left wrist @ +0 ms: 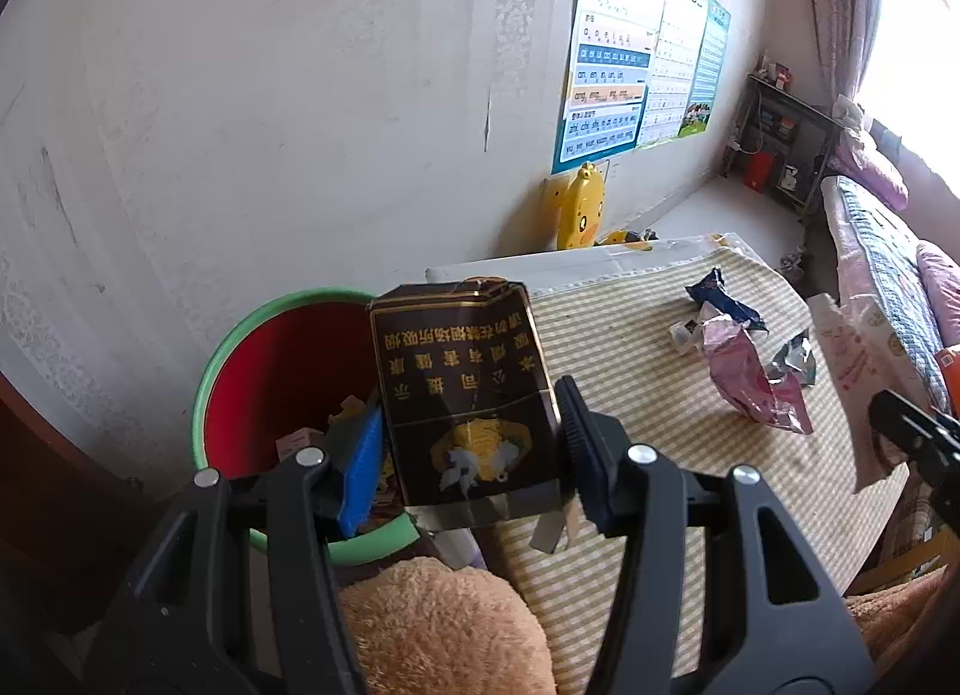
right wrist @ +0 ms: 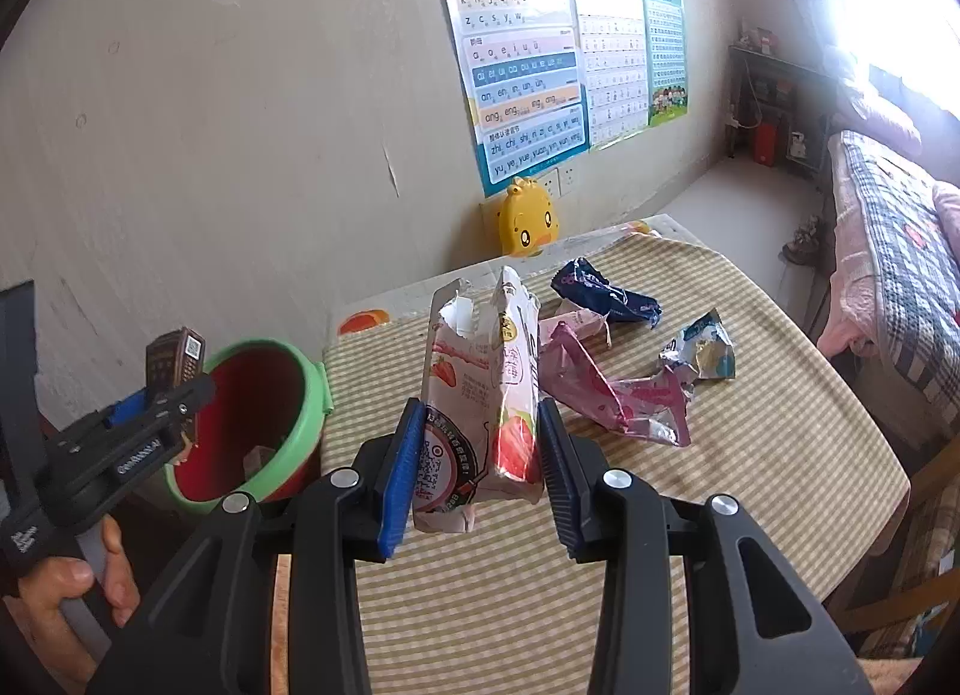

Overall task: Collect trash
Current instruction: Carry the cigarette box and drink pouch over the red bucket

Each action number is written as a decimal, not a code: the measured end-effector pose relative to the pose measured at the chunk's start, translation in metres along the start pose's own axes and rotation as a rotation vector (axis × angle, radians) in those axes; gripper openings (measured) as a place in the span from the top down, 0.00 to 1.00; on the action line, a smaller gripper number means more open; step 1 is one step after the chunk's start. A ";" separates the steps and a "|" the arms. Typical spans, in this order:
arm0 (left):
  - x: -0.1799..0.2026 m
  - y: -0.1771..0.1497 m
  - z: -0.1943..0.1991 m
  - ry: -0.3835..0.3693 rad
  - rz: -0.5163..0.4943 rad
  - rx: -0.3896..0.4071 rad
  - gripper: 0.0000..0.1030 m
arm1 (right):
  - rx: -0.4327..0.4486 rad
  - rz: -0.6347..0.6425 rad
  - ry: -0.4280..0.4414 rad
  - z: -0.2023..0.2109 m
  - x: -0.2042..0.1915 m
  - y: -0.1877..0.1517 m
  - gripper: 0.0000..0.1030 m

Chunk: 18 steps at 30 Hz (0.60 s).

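My left gripper (left wrist: 471, 443) is shut on a dark cigarette box (left wrist: 465, 389) with gold print and holds it over the rim of a red bucket with a green rim (left wrist: 264, 335). In the right wrist view that gripper (right wrist: 174, 395) and box (right wrist: 174, 362) sit at the bucket (right wrist: 300, 395). My right gripper (right wrist: 480, 455) is shut on a torn white strawberry carton (right wrist: 480, 395) above the striped tablecloth (right wrist: 750, 455). A pink wrapper (right wrist: 624, 401), a dark blue wrapper (right wrist: 606, 290) and a silver wrapper (right wrist: 705, 350) lie on the cloth.
Some scraps lie inside the bucket (left wrist: 300, 437). A yellow duck stool (right wrist: 528, 218) stands by the wall under posters (right wrist: 522, 65). A bed (right wrist: 900, 251) is at right. A tan plush thing (left wrist: 444, 629) lies under the left gripper.
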<state>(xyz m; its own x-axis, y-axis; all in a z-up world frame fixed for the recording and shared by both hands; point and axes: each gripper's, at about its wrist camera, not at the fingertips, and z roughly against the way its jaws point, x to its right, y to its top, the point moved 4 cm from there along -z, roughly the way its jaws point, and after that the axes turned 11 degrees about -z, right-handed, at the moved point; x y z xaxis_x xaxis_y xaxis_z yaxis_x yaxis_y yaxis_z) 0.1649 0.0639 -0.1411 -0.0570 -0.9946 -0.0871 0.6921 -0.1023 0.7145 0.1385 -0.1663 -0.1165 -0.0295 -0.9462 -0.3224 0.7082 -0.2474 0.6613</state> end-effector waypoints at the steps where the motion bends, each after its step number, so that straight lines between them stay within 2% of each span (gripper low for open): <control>1: -0.002 0.000 -0.001 0.001 0.002 -0.002 0.50 | -0.001 0.001 -0.001 0.001 -0.001 -0.001 0.65; 11: -0.027 -0.007 -0.012 0.040 0.035 -0.022 0.50 | -0.027 0.059 0.010 -0.009 -0.031 -0.007 0.65; 18: -0.046 -0.017 -0.023 0.049 0.068 -0.056 0.50 | -0.101 0.109 0.057 -0.033 -0.063 -0.023 0.65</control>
<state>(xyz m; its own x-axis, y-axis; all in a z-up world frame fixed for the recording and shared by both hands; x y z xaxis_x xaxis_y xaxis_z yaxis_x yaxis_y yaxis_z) 0.1727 0.1118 -0.1651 0.0258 -0.9969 -0.0745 0.7323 -0.0318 0.6802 0.1469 -0.0943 -0.1336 0.0900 -0.9521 -0.2923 0.7721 -0.1187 0.6243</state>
